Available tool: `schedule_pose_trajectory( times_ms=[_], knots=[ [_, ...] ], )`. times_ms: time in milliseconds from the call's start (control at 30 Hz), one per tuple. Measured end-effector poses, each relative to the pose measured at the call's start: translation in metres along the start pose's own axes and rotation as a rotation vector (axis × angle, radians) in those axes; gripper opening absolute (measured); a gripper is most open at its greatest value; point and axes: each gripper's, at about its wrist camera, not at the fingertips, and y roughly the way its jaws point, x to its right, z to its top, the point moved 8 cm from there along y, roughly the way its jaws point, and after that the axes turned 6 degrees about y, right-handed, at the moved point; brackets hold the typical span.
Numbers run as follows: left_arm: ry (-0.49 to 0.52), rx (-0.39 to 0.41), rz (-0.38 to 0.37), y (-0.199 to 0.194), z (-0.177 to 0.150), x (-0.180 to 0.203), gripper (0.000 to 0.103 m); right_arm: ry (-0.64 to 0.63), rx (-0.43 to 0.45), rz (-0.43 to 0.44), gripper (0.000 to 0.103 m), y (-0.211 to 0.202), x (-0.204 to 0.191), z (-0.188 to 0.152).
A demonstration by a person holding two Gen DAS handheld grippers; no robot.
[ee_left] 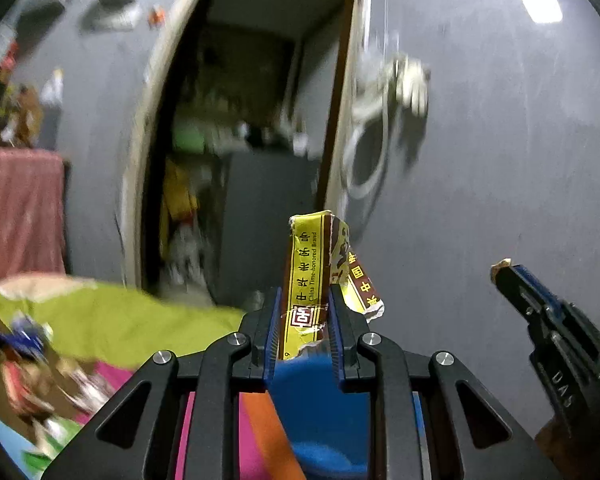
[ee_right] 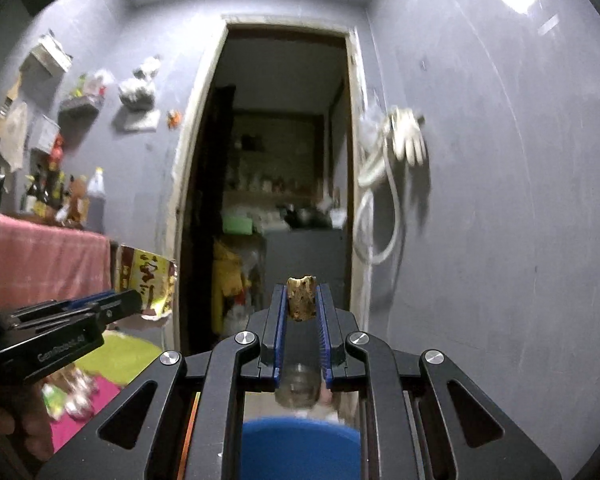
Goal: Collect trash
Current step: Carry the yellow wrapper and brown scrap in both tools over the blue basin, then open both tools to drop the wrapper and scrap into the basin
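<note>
left wrist view: everything is sitting relative to the dark doorway [ee_left: 260,128] in the grey wall [ee_left: 500,160]. left of it a pink-draped table [ee_left: 20,208] is standing, with a green cloth [ee_left: 112,320] lying below that. right of it a white hose [ee_left: 372,148] is hanging on the wall. below the doorway a blue bucket [ee_left: 320,408] is showing between the fingers. left gripper [ee_left: 304,312] is clamping a torn yellow-brown wrapper [ee_left: 312,276], standing upright in front of the doorway's lower edge. right gripper [ee_right: 300,308] is pinching a small brown scrap [ee_right: 300,298] nearly closed, also in front of the doorway's base.
</note>
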Motion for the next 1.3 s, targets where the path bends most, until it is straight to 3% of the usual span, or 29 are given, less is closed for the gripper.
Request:
schedule_pose_trajectory(
  times_ms=[167,667,933,1100,1133,1200,1300],
  knots=[
    [-0.026,-0.203,-0.026,0.05,-0.046,0.008,0.018,0.072,-0.191,-0.004,0.012,0.024,0.028,-0.064],
    [0.016,-0.498,-0.045,0.109,-0.127,0.025,0.018,0.157,-0.478,-0.013,0.013,0.046,0.051,-0.153],
    [0.03,-0.53,-0.05,0.116,-0.139,0.026,0.019,0.183,-0.551,-0.016,0.013,0.045,0.057,-0.17],
    [0.013,-0.524,-0.063,0.113,-0.137,0.02,0.022,0.175,-0.538,-0.018,0.014,0.048,0.057,-0.163],
    [0.006,-0.519,-0.063,0.113,-0.136,0.019,0.028,0.175,-0.532,-0.018,0.018,0.048,0.057,-0.161],
    [-0.018,-0.504,-0.063,0.111,-0.132,0.014,0.029,0.182,-0.521,-0.02,0.025,0.049,0.059,-0.158],
    [-0.045,-0.467,-0.064,0.106,-0.121,0.008,0.029,0.197,-0.496,-0.023,0.025,0.049,0.062,-0.147]
  ],
)
